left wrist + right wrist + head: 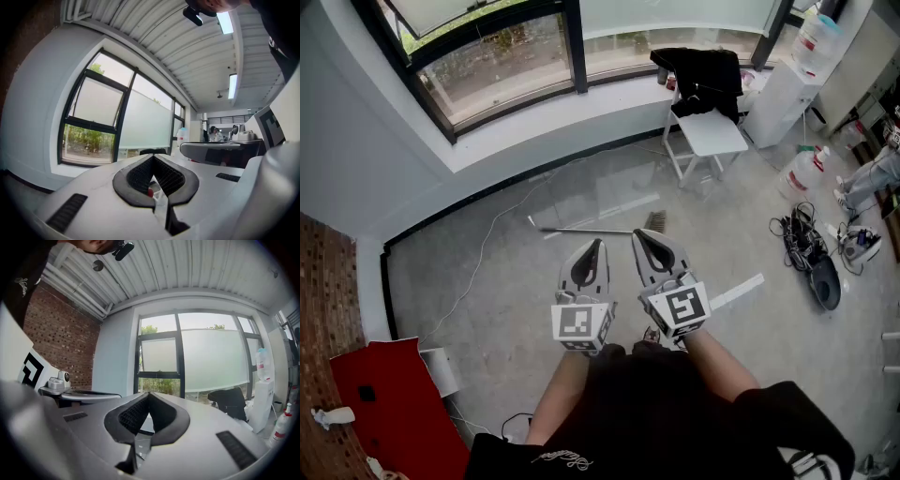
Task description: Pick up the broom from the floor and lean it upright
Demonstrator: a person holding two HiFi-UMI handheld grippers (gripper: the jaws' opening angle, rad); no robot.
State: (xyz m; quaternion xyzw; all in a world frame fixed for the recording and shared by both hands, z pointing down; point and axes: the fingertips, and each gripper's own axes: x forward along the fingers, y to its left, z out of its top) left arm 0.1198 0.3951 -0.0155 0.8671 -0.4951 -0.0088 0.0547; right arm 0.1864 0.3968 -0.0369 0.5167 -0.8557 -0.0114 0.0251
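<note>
The broom (598, 231) lies flat on the grey floor in the head view, its thin metal handle running left and its bristle head (655, 222) at the right end. Both grippers are held side by side at waist height, above and nearer than the broom, pointing level toward the window. My left gripper (598, 244) is shut with nothing between its fingers; its jaws meet at the tip in the left gripper view (152, 157). My right gripper (639, 234) is also shut and empty, as the right gripper view (149, 394) confirms. Neither touches the broom.
A white chair (710, 136) draped with a black garment stands past the broom. A water dispenser (783, 98) and a water bottle (800, 174) are at the right. Tangled cables (804, 242) lie on the floor right. A red panel (389, 398) sits at bottom left.
</note>
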